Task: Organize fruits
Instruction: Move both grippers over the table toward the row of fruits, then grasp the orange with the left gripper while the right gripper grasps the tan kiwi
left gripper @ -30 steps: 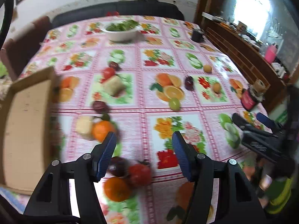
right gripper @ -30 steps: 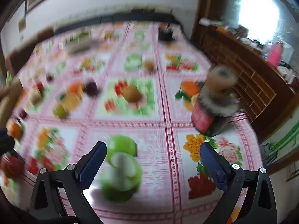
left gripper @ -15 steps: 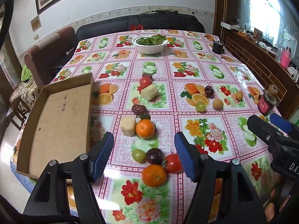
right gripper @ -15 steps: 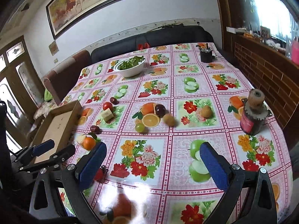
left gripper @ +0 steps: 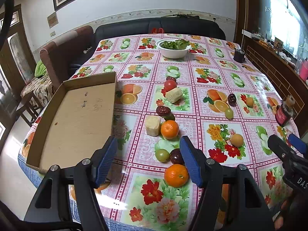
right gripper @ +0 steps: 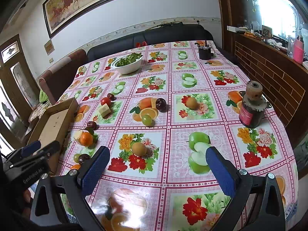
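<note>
My left gripper (left gripper: 149,158) is open above the near table edge, nothing between its jaws. Just past it lie an orange (left gripper: 176,175), a dark plum (left gripper: 176,156) and a green grape (left gripper: 162,155). Further on sit a second orange (left gripper: 169,129), a pale block (left gripper: 152,125), a date (left gripper: 163,110), another pale block (left gripper: 173,94) and a tomato (left gripper: 170,84). An empty cardboard tray (left gripper: 77,119) lies at the left. My right gripper (right gripper: 157,164) is open and empty, with a brown round fruit (right gripper: 139,148) beyond it. A plum (right gripper: 161,104) and a green grape (right gripper: 146,119) lie mid-table.
A white bowl of greens (left gripper: 174,47) stands at the far end. A dark jar with a cork top (right gripper: 252,105) sits near the right table edge, a black cup (right gripper: 204,52) at the far right. A sofa and a chair (left gripper: 57,57) border the table; a brick counter runs along the right.
Both grippers have pulled back and tilted up, so more of the table and room shows. The left jaws have widened slightly. The fruits have not moved.
</note>
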`<state>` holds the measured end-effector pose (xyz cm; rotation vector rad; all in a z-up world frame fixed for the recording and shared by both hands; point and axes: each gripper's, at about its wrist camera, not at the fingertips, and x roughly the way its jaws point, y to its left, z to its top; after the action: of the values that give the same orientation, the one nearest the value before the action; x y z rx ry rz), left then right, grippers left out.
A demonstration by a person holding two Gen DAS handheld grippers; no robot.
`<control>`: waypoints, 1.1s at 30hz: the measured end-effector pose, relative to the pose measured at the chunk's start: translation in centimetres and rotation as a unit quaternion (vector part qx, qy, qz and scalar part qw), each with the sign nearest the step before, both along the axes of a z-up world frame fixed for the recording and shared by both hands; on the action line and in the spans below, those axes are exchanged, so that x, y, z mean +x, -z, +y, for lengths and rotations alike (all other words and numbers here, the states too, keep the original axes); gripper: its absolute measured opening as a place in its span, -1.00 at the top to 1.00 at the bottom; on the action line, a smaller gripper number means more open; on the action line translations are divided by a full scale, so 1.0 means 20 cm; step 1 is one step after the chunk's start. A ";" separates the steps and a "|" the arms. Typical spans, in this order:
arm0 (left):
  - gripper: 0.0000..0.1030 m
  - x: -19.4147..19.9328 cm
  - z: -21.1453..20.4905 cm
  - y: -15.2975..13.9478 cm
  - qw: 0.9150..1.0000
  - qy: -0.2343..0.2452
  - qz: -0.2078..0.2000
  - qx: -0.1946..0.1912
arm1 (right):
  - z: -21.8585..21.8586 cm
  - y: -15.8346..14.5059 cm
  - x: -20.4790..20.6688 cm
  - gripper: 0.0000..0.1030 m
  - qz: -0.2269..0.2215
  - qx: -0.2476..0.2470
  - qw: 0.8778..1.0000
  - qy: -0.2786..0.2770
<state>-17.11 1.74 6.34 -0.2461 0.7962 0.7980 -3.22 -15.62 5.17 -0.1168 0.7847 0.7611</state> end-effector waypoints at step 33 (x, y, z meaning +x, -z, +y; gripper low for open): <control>-0.29 -0.06 0.03 0.20 0.998 0.037 0.018 -0.057 | 0.03 0.18 0.06 -0.96 0.029 -0.014 0.999 -0.005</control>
<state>-18.38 2.36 2.43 -0.3019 0.8818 0.6896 -2.03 -15.10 1.58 -0.1234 0.8514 0.7658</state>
